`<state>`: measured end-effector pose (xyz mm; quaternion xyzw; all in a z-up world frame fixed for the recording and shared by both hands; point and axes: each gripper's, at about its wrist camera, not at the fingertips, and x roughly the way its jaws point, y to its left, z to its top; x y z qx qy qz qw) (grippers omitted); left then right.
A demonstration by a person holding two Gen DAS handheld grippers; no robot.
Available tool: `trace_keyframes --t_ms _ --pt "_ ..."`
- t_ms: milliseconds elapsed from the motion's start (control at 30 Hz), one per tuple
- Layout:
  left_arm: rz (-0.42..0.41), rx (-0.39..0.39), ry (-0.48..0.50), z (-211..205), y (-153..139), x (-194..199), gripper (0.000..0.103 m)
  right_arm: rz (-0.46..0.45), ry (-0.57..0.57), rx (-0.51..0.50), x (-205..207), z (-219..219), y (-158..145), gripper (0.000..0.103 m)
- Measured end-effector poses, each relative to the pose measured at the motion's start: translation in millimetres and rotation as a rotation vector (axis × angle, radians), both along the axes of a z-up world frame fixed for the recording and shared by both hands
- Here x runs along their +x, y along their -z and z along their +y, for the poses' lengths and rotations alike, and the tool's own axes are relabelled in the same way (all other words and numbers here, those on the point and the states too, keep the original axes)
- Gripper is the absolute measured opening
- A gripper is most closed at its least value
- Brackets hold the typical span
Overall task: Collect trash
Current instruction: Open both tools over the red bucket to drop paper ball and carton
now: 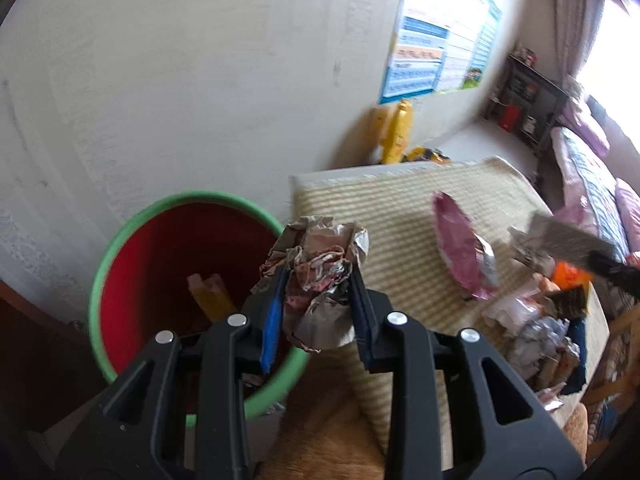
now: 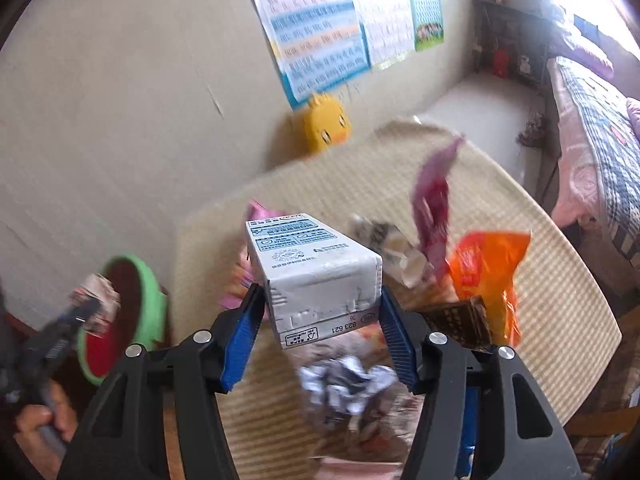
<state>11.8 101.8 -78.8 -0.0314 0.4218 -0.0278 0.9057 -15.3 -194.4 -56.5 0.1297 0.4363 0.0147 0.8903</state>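
Your left gripper (image 1: 318,284) is pinching a crumpled foil wrapper (image 1: 320,276) between its two blue pads, and it holds this wrapper just at the near edge of the trash bin (image 1: 120,236), partly over the green rim. The bin is red inside and it stands on the floor beside the table (image 1: 392,200), close to the wall. Inside the bin you can see a yellowish carton piece (image 1: 210,296) leaning.

Your right gripper (image 2: 318,312) is clamped on a white milk carton (image 2: 316,272), one pad pressing on each side, and it holds the carton above the table, which has a striped woven mat. Under the carton lies a crumpled silver wrapper (image 2: 344,384). To the right of it there is an orange plastic bag (image 2: 488,264), a purple snack bag (image 2: 434,200) and a dark brown packet (image 2: 460,320), all together in a loose heap. At the wall behind the table sits a yellow duck toy (image 2: 324,124), under the posters (image 2: 316,32)
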Motion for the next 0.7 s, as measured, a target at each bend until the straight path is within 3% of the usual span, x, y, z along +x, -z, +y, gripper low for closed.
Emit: trace_keyframes --t_ms 167,267,433,700 --pt "-0.001 0.038 -0.11 45.0 6.3 4.3 0.03 -0.071 -0.085 0.045 10.3 42.7 -31.8 0.056" --pt "0.014 0.048 -0.171 69.5 12.0 4.9 0.03 -0.074 -0.154 0.067 17.7 74.6 -34.6 0.056" --pt "0.038 0.041 -0.242 102.8 22.2 1.3 0.03 -0.024 -0.273 0.099 32.3 129.4 -21.6 0.056" --pt "0.079 0.005 -0.283 130.9 39.1 -2.0 0.03 0.037 -0.43 0.062 46.1 207.1 6.9 0.056"
